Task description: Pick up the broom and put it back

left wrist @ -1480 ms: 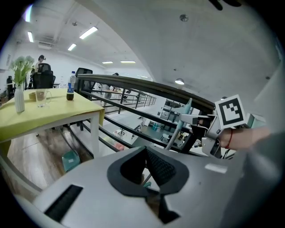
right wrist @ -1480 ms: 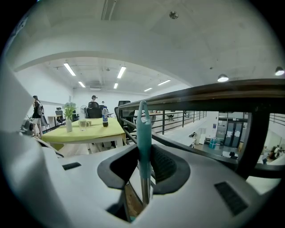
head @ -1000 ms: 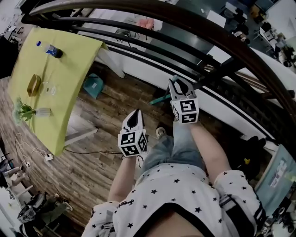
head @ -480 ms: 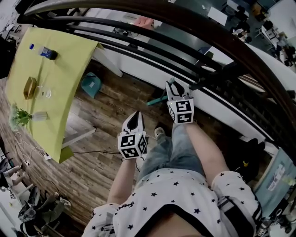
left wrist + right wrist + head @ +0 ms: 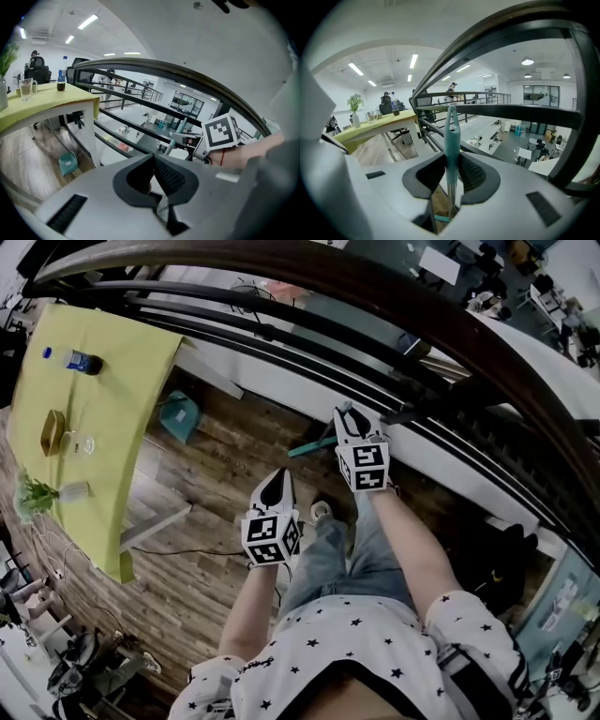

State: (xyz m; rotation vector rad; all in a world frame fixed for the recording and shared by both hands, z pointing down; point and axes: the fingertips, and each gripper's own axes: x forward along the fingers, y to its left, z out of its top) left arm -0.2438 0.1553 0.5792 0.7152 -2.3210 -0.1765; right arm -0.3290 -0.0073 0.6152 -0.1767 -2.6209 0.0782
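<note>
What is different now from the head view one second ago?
The right gripper, shut on the broom handle, shifted slightly left in the head view. The yellow table drifted toward the left edge. Nothing was taken or let go; the left gripper is empty, nearly where it was.

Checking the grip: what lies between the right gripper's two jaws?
The slim teal broom handle, clamped by the right gripper; the right gripper view shows it.
</note>
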